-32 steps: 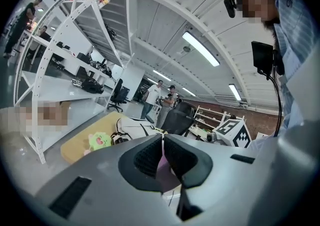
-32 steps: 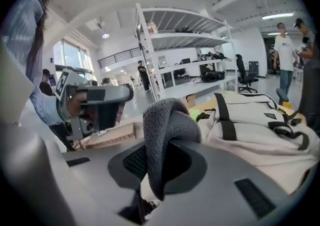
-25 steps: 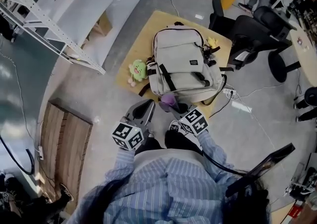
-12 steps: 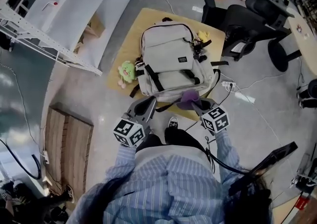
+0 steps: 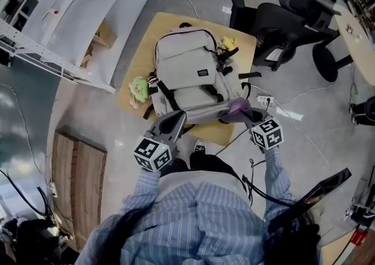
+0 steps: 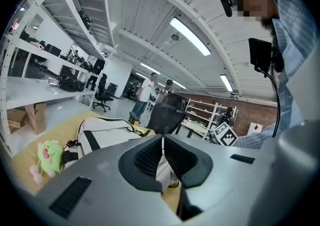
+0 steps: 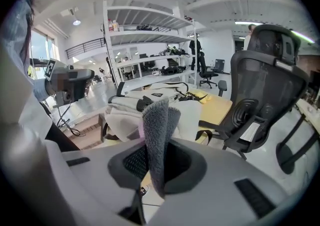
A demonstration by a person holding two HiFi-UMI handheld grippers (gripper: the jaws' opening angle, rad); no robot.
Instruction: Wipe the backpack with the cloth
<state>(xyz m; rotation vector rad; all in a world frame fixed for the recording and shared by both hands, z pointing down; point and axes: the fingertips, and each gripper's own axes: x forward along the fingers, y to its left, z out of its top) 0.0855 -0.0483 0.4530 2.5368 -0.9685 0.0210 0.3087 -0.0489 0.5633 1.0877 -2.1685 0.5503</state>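
Right gripper (image 7: 157, 164) jaws clamped on grey-purple cloth (image 7: 156, 130), by backpack's (image 5: 187, 73) near right corner. Left gripper (image 6: 162, 159) jaws pressed together, empty.

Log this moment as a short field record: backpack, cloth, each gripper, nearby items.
backpack: grey backpack with black straps, lying flat on a tan board on the floor
cloth: purple fuzzy cloth, at the backpack's near right corner; contact unclear
right gripper: shut on the cloth
left gripper: shut, empty, short of the backpack
nearby: green plush toy on the board at the backpack's left; black office chair beyond
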